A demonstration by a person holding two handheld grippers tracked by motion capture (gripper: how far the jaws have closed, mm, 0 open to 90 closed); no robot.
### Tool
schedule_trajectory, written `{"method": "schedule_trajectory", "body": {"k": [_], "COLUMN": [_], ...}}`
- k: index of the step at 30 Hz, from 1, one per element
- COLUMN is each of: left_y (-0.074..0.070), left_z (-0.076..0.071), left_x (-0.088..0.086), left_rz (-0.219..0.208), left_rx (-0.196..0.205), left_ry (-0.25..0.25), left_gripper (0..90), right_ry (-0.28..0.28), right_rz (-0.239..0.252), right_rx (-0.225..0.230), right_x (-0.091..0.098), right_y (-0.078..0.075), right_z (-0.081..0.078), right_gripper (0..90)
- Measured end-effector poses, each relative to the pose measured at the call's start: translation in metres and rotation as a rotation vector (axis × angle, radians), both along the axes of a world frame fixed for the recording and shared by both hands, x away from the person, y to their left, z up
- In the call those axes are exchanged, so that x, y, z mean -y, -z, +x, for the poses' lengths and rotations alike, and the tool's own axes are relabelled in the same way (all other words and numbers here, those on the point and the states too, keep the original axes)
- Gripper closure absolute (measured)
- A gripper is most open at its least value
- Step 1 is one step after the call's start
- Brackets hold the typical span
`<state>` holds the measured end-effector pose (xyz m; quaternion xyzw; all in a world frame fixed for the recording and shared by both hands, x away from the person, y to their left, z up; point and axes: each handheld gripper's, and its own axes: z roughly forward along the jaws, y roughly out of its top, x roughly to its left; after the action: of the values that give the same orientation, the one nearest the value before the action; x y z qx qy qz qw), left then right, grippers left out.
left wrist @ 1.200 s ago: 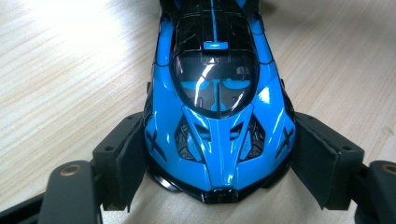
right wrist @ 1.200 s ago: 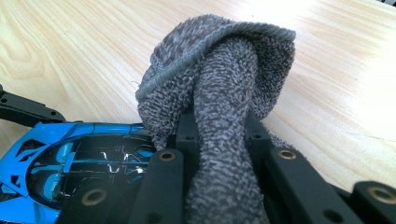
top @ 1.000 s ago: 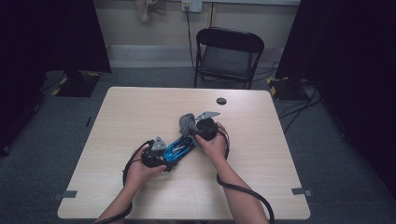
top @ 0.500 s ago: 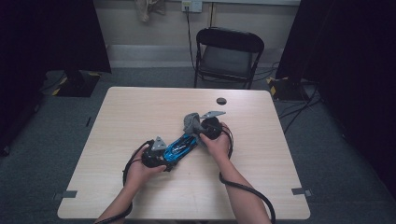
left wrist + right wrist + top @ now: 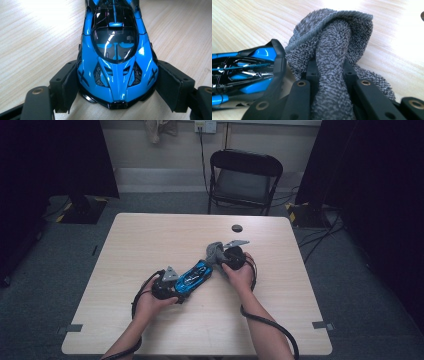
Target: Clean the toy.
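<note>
Blue toy car lying near the middle of the table, slightly toward the near edge, angled so its length runs from the near-left up toward the far-right corner. Nose of the car gripped by the left gripper: in the left gripper view, both black jaws pressed flat against the front flanks, one on each side, with the car (glossy blue body, dark canopy, black trim) pointing straight out between them. Wheels resting on the tabletop.

Right gripper at the car's other end, toward the far-right side of the table, jaws clamped tight on a fold of grey terry cloth. In the right gripper view, cloth bunched into a loop rising above the jaws and spilling down between them, its hem just beside the dark tail edge of the car (touching or nearly so, hard to tell which).

Small dark round object sitting alone close to the far edge. Folding chair beyond that far edge. Both forearms reaching in over the near edge, cables trailing from each gripper.
</note>
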<state>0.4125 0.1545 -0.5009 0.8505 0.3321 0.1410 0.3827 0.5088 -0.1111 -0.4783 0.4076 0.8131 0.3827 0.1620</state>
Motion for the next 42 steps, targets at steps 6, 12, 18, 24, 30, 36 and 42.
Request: {"method": "schedule_trajectory", "body": {"k": [6, 12, 18, 24, 30, 36, 42], "left_y": [0.0, 0.0, 0.0, -0.002, -0.015, -0.028, -0.025], "left_z": [0.0, 0.001, 0.0, 0.0, 0.0, 0.006, 0.016], "left_x": [0.0, -0.001, 0.001, -0.002, -0.008, -0.004, -0.01], "left_rz": [0.0, -0.007, 0.007, -0.019, -0.061, -0.086, -0.073], "left_rx": [0.0, -0.004, -0.004, -0.019, -0.011, 0.002, -0.008], "left_ry": [0.0, -0.001, 0.005, -0.007, -0.006, -0.002, -0.028], "left_gripper": [24.2, 23.7, 20.3, 19.7, 19.2, 20.0, 24.5], "right_ry": [-0.004, 0.003, 0.005, 0.007, 0.004, -0.009, -0.027], "right_rz": [-0.007, -0.004, -0.016, -0.015, -0.012, -0.014, -0.009], "right_rx": [0.005, 0.011, 0.016, 0.018, 0.015, 0.018, 0.022], "right_x": [0.005, 0.015, 0.023, 0.028, 0.031, 0.03, 0.03], "right_y": [-0.001, -0.006, -0.01, -0.013, -0.012, -0.011, -0.012], "right_z": [-0.004, -0.01, -0.014, -0.017, -0.019, -0.021, -0.022], "right_gripper": [74.3, 74.3, 74.3, 74.2, 74.2, 74.2, 74.2]}}
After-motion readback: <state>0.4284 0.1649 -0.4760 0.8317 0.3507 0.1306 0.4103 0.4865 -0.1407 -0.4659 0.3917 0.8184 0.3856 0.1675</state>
